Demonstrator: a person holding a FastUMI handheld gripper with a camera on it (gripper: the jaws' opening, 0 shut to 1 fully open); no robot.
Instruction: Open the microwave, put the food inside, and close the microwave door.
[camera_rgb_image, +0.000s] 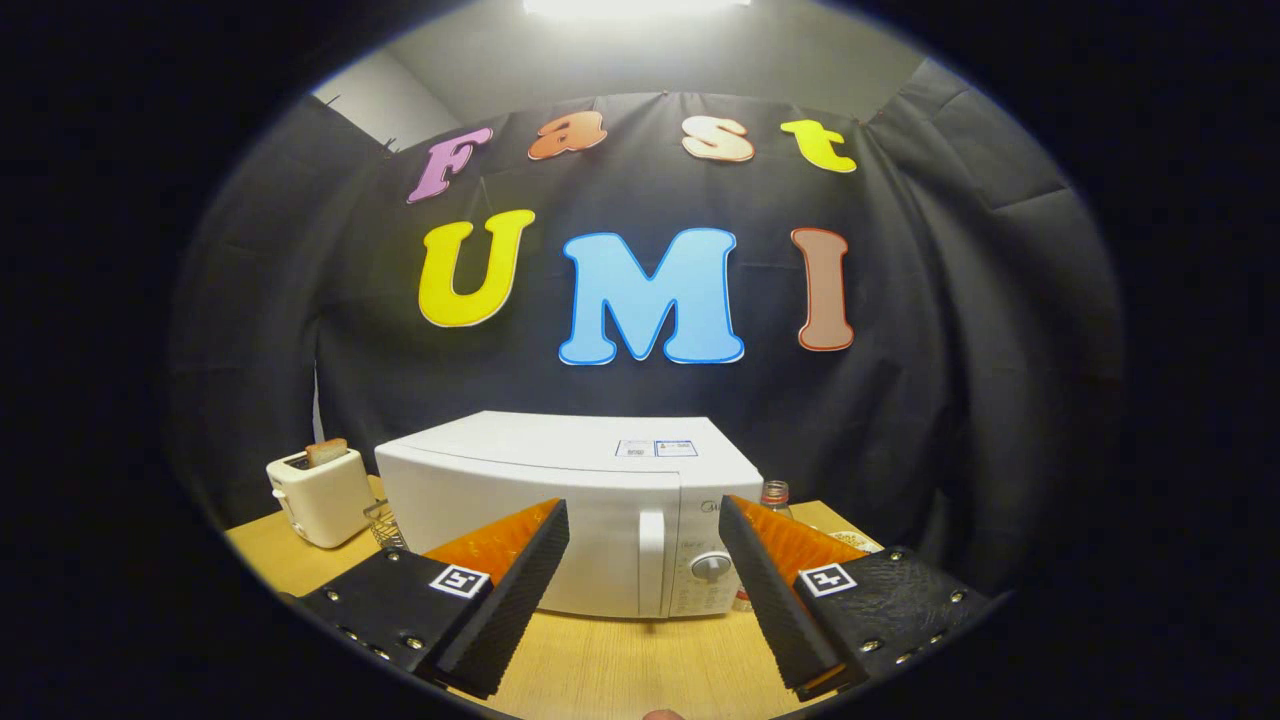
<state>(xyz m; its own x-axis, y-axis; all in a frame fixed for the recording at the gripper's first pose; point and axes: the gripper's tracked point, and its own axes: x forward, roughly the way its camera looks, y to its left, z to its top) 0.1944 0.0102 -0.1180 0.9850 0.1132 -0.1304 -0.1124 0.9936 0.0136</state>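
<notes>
The gripper (645, 525) hangs with its two fingers spread wide, nothing between them. Just beyond them, mid-table (620, 660), stands one white microwave (560, 500), door closed. One toaster (320, 495) holding a bread slice (327, 452) sits toward the table's left edge.

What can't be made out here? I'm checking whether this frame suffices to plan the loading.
- The microwave interior: its door is closed.
- The bottle: mostly hidden behind the microwave.
- The wire basket: the open gripper finger covers most of it.
</notes>
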